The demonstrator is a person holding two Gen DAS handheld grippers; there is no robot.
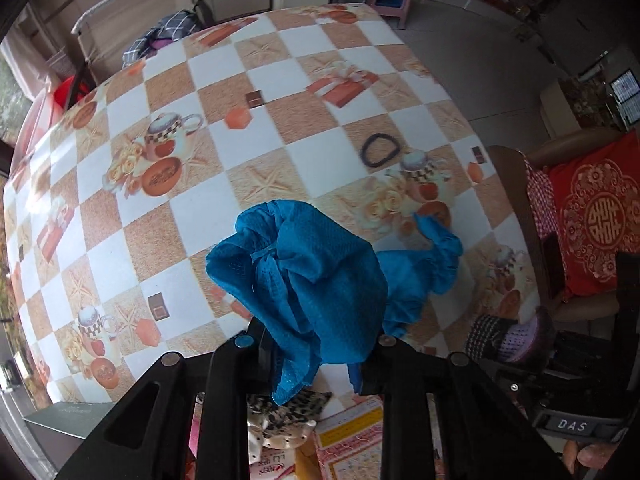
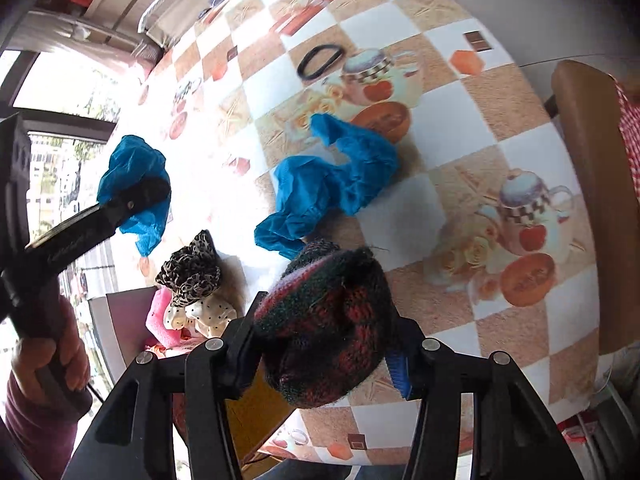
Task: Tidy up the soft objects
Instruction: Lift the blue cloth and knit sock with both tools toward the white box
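Note:
My left gripper (image 1: 316, 344) is shut on a crumpled blue shoe cover (image 1: 304, 276) and holds it above the table; it also shows in the right wrist view (image 2: 134, 184). A second blue shoe cover (image 2: 332, 180) lies on the checkered tablecloth (image 1: 256, 160); it also shows in the left wrist view (image 1: 420, 276). My right gripper (image 2: 324, 344) is shut on a dark red-and-green knitted piece (image 2: 324, 320), just above the table's near edge. A black hair band (image 1: 380, 149) lies farther out; it also shows in the right wrist view (image 2: 320, 60).
A box (image 2: 120, 316) at the table's left edge holds leopard-print (image 2: 192, 272), polka-dot and pink soft items. A brown chair (image 2: 596, 200) with red checked cloth stands on the right. A red cushion (image 1: 596, 216) lies on a seat beside the table.

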